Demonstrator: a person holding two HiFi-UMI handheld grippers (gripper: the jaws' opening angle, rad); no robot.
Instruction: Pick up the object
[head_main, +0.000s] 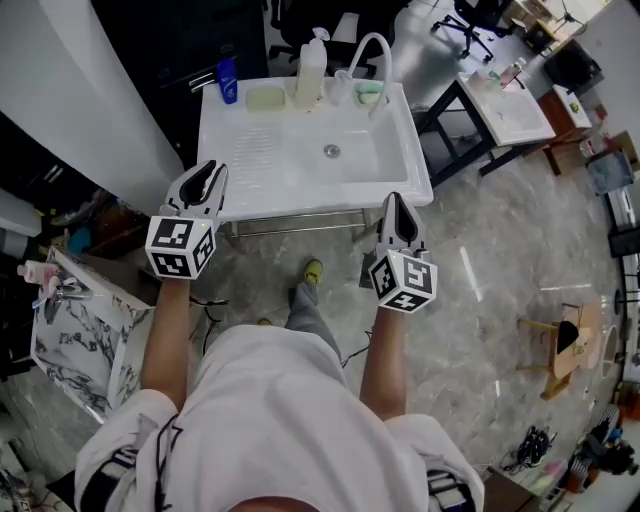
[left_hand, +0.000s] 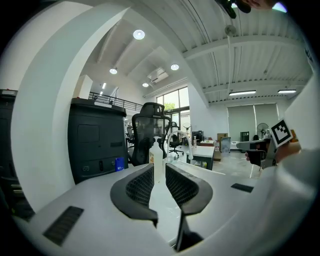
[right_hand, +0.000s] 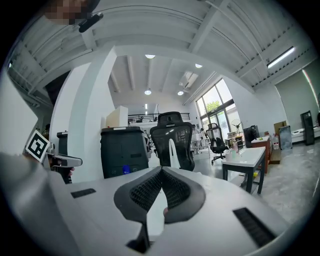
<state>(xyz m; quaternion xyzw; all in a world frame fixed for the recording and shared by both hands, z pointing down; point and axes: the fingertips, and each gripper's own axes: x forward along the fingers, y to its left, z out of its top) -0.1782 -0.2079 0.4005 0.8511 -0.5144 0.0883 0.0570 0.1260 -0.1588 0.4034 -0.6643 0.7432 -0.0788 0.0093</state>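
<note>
A white sink table (head_main: 250, 195) stands in front of me. Along its back edge sit a small blue container (head_main: 228, 80), a pale green soap dish (head_main: 266, 98), a white pump bottle (head_main: 312, 68), a curved white faucet (head_main: 372, 48) and a green sponge (head_main: 368, 92). My left gripper (head_main: 212, 168) hovers at the table's near left corner. Its jaws stand a narrow gap apart and hold nothing; the pump bottle (left_hand: 158, 155) shows far off through the gap. My right gripper (head_main: 397, 200) hangs just off the near right edge, shut and empty (right_hand: 161, 172).
A marble-patterned basin unit (head_main: 70, 340) stands low at my left. A white desk (head_main: 505, 105) and office chairs are at the far right, and a wooden stool (head_main: 565, 345) is on the floor to the right. A dark cabinet (left_hand: 95, 145) is behind the sink.
</note>
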